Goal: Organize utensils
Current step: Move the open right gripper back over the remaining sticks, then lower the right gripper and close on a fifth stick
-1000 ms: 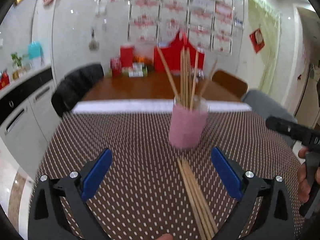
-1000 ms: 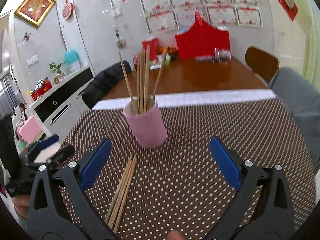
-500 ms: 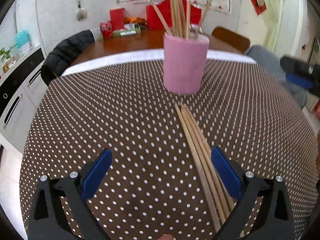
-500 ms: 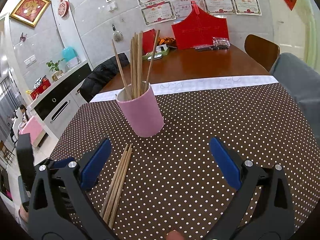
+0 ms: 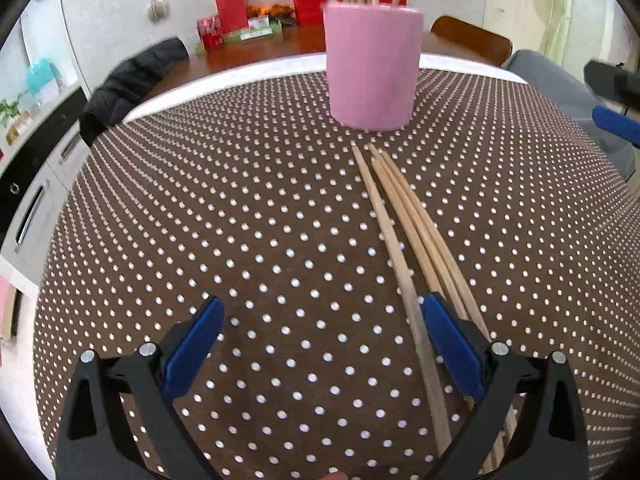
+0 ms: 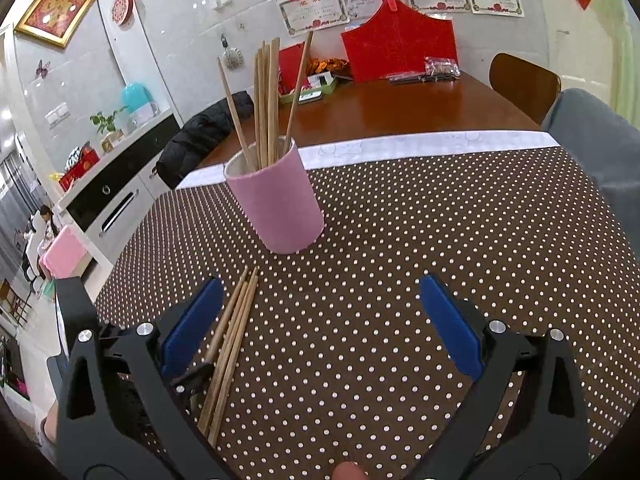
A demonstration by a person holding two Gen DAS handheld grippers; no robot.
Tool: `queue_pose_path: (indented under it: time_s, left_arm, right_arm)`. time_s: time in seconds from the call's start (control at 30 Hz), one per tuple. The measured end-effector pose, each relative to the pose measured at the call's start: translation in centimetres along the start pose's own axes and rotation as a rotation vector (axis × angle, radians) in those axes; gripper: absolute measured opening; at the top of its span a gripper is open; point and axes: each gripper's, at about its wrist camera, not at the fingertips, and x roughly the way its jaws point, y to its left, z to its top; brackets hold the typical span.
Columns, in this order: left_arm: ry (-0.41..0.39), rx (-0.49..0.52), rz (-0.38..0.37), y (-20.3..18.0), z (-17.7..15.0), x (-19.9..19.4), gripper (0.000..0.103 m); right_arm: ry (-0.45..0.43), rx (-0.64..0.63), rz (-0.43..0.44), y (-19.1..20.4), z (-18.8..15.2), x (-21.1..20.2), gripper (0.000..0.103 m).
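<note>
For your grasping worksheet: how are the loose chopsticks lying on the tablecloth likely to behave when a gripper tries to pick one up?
The loose chopsticks look thin, straight and wooden, so probably stiff and light. They lie flat on the dotted tablecloth, packed side by side, so pinching just one may be awkward. Being slim, neighbours could roll or scatter if nudged.

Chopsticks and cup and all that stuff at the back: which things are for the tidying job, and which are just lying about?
For the job:
loose chopsticks
pink cup
chopsticks in cup
left gripper

Lying about:
red box
black jacket
red can
</note>
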Motion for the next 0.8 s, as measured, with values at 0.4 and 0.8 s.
queue_pose_path:
  time_s: [0.4,0.8]
  left_arm:
    - [-0.008,-0.061,-0.016,3.1,0.2,0.2,0.098]
    - [0.000,-0.111,-0.036,4.2,0.2,0.3,0.098]
  right_arm:
    - [0.246,-0.231,-0.013,5.2,-6.7,4.1,0.097]
    - [0.292,-0.306,-0.050,7.1,-8.2,5.7,0.097]
